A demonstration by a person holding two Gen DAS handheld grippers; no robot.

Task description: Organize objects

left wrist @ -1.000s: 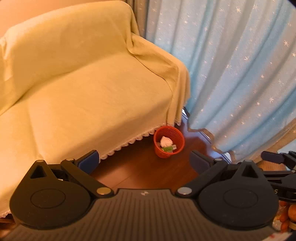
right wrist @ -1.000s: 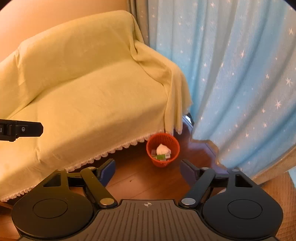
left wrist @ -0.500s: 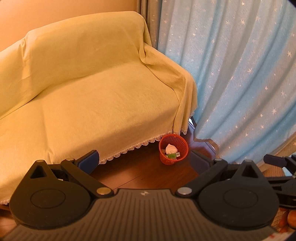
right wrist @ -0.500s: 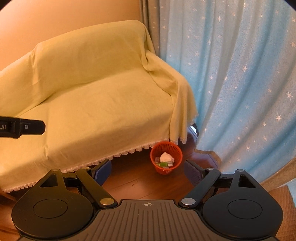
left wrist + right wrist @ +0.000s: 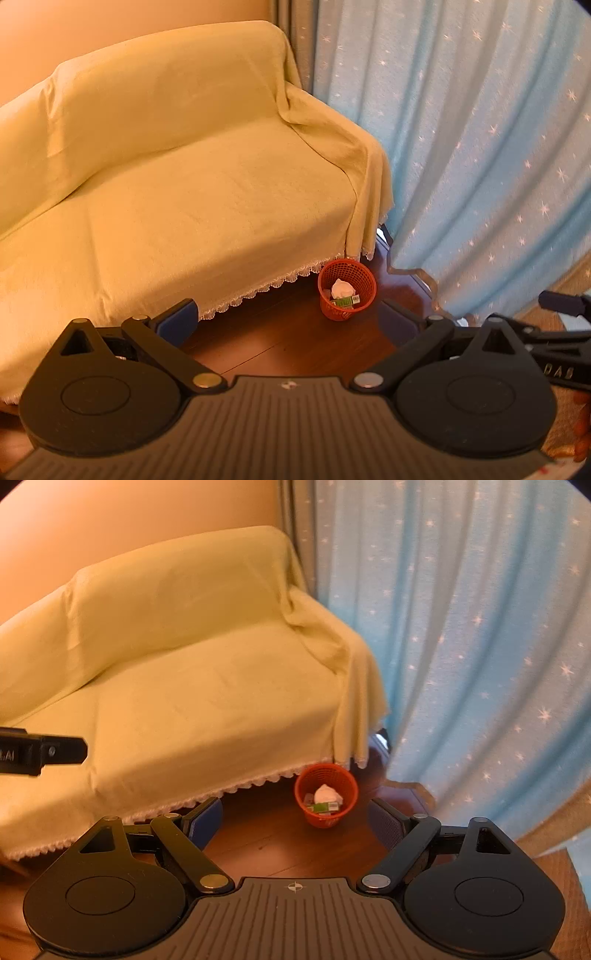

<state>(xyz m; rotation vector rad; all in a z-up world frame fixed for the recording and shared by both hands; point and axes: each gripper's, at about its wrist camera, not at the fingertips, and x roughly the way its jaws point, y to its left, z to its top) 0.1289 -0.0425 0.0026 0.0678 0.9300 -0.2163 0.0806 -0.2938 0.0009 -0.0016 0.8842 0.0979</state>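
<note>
The left gripper (image 5: 286, 319) has its jaws spread wide, nothing between them; the right gripper (image 5: 295, 821) is likewise wide apart and empty. Both hang over bare wooden floor (image 5: 280, 343). Ahead, an orange wastebasket (image 5: 326, 799) with crumpled paper (image 5: 327, 794) stands on the floor just beside the lace hem at the corner of the sofa cover (image 5: 207, 701), near the blue starred curtain (image 5: 480, 646).

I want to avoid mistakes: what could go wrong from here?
1. The bin stands on the floor by the sofa corner; a gripper reaching there might tip it and spill the paper.
2. Both grippers, left and right, are open and empty, close side by side; they could collide.
</note>
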